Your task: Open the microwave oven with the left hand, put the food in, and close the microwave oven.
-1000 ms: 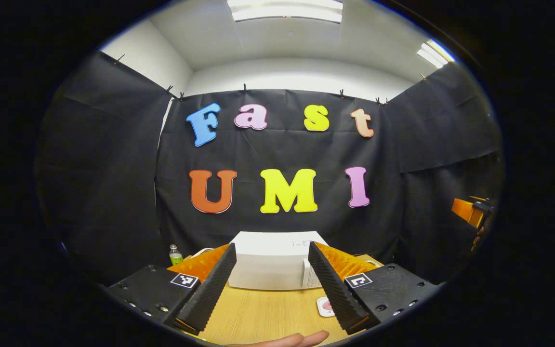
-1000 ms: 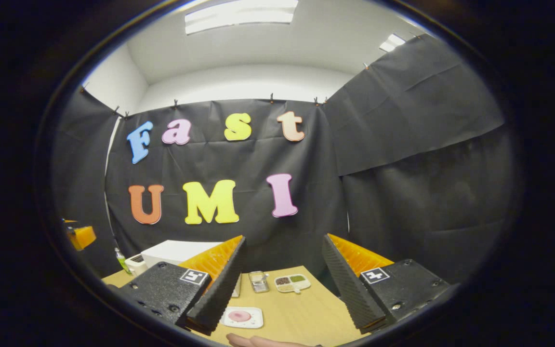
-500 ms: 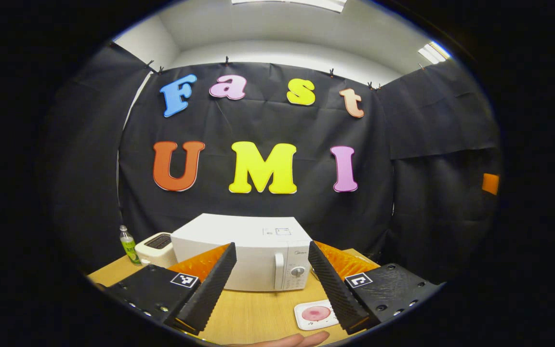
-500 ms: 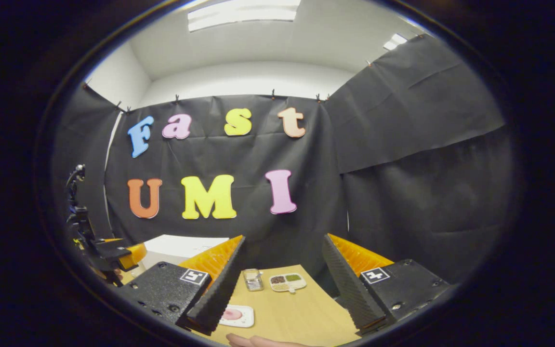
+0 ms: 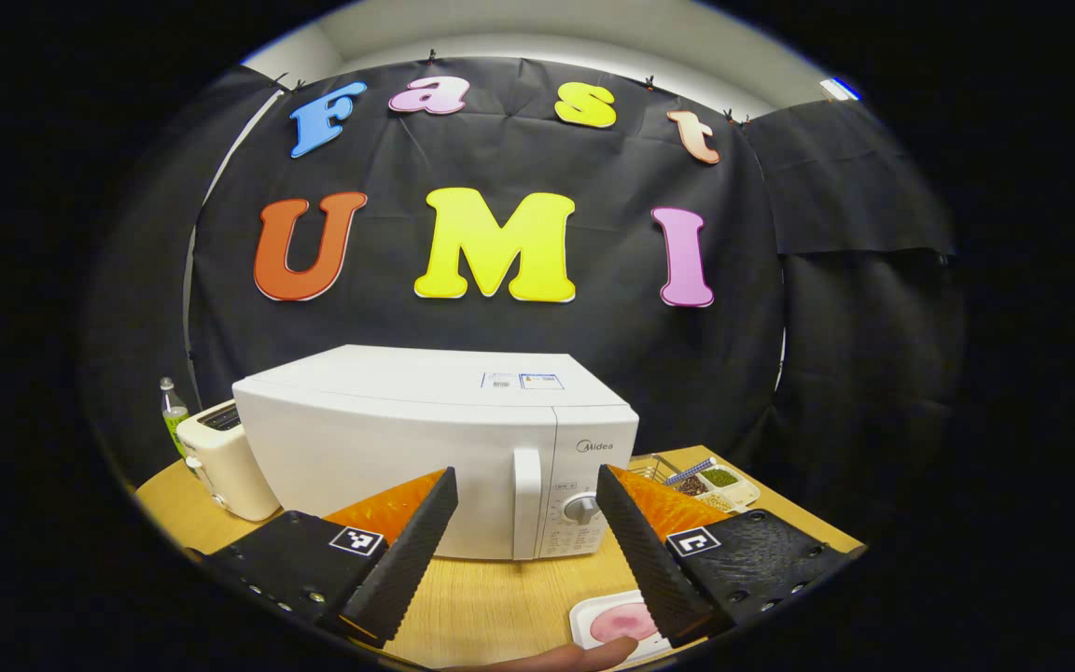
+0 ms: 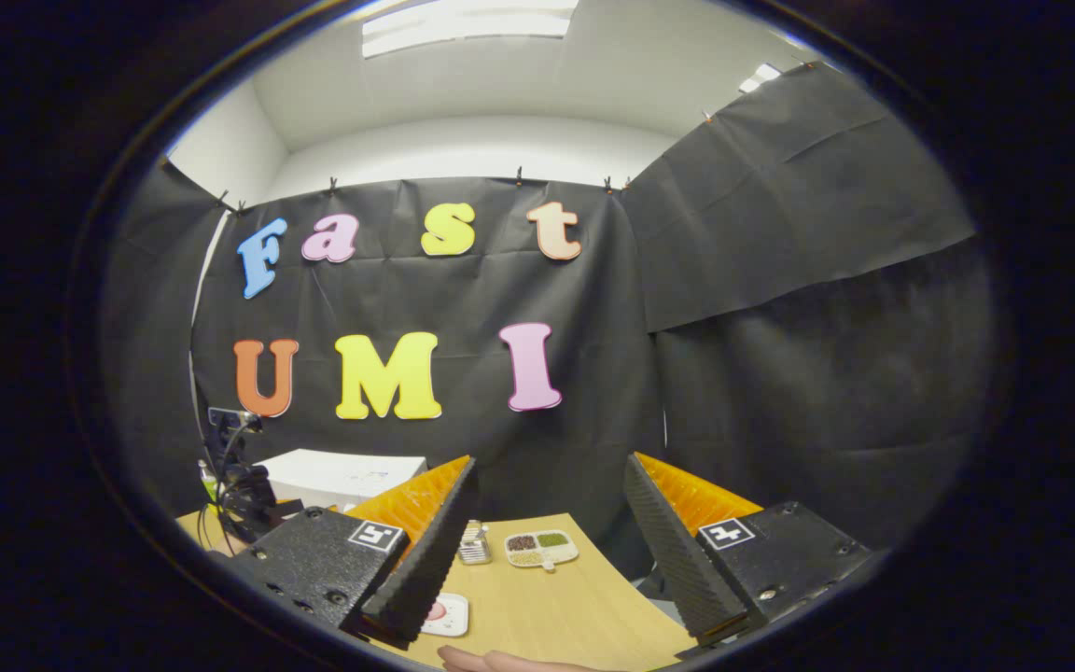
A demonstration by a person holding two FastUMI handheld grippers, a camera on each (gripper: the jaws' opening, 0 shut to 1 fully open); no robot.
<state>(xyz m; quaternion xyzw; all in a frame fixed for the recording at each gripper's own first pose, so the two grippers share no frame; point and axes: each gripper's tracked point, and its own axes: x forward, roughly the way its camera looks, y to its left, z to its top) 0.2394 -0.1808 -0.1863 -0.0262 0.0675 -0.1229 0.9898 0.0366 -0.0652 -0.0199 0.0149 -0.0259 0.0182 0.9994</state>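
Left claw (image 5: 526, 546) spread, empty; right claw (image 6: 547, 551) too. Microwave (image 5: 425, 448) heavy, rigid: hook your finger behind stiff upright door handle (image 5: 526, 502).

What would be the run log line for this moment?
phase: approach | left tool: open, facing microwave handle | door: closed | right tool: open, holds nothing | food plate: on table
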